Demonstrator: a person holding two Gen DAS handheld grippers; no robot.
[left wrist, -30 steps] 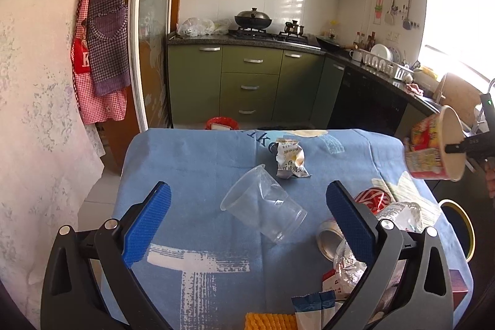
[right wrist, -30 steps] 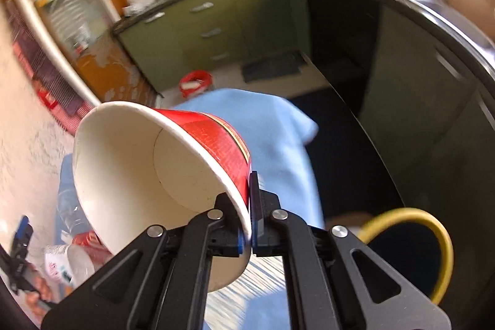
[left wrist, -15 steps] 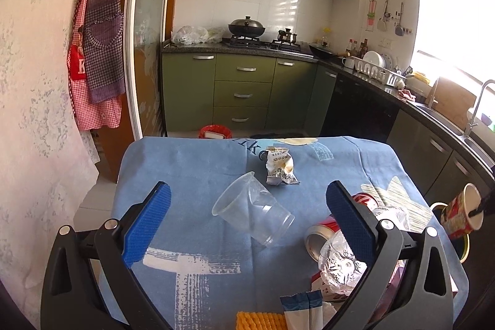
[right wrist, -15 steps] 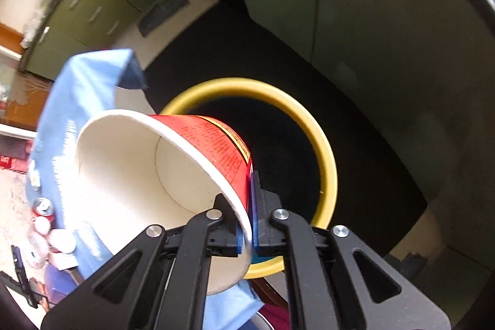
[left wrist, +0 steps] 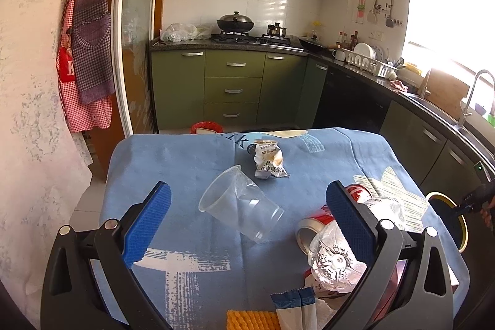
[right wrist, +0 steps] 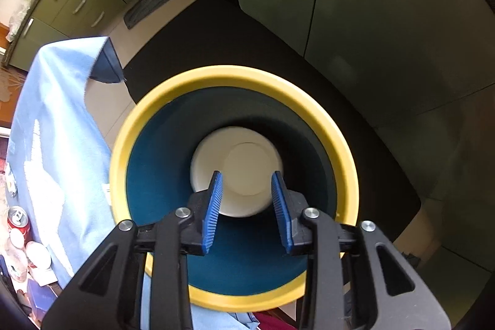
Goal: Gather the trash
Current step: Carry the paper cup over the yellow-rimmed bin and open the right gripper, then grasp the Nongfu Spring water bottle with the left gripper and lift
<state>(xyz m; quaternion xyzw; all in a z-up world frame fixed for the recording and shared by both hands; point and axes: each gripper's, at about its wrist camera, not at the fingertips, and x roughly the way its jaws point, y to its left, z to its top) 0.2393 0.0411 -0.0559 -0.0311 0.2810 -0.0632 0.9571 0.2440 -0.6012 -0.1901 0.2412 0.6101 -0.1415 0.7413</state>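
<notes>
The right gripper (right wrist: 247,200), whose jaws have just been opening, hangs parted and empty above the bin (right wrist: 340,126) with the cup (right wrist: 236,175) inside below it, so that drop looks done; next, fetch table trash ahead of the spread, empty left gripper (left wrist: 247,225).

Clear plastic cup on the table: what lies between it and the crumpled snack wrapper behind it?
Nothing. In the left wrist view only bare blue tablecloth separates the clear plastic cup from the crumpled snack wrapper.

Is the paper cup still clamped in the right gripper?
No, the right gripper stands open above the bin, and the cup lies inside it.
</notes>
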